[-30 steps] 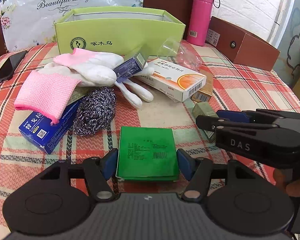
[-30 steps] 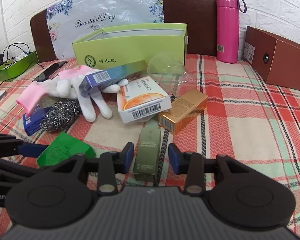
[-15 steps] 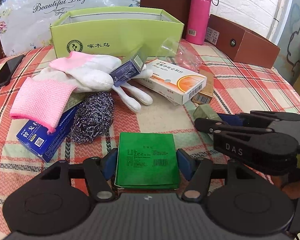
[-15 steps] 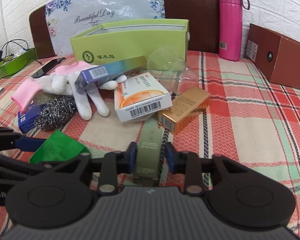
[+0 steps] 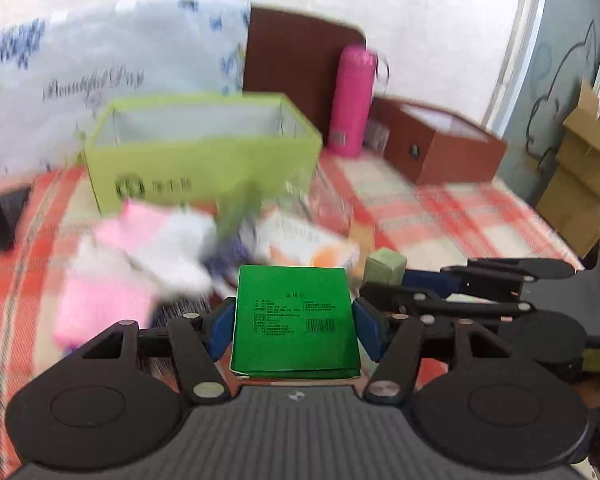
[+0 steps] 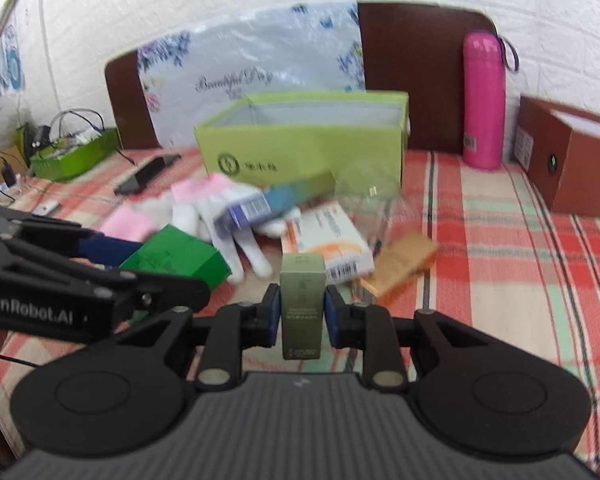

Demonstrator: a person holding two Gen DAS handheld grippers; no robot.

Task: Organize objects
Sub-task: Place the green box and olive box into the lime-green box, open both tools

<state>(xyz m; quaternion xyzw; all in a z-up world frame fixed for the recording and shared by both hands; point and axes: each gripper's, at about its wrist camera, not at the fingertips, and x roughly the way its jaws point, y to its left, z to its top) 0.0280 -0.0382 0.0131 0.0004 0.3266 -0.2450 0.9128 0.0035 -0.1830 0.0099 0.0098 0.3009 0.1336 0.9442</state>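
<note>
My left gripper (image 5: 294, 326) is shut on a flat green box (image 5: 296, 320) and holds it lifted above the table. It also shows in the right wrist view (image 6: 176, 258). My right gripper (image 6: 300, 312) is shut on a slim olive-green box (image 6: 302, 304), also lifted; its end shows in the left wrist view (image 5: 386, 266). An open lime-green storage box (image 6: 304, 152) stands at the back of the table, beyond both grippers.
On the plaid tablecloth (image 6: 500, 240) lie white and pink gloves (image 6: 204, 208), a blue-purple box (image 6: 272, 204), an orange-white medicine box (image 6: 332, 236), a gold box (image 6: 400, 260) and clear plastic. A pink bottle (image 6: 484, 100), a brown box (image 6: 568, 160) and a phone (image 6: 146, 168) stand around.
Both grippers have risen off the table with their boxes. The right gripper closed on the olive box and lifted it. The view is blurred from motion toward the lime-green box.
</note>
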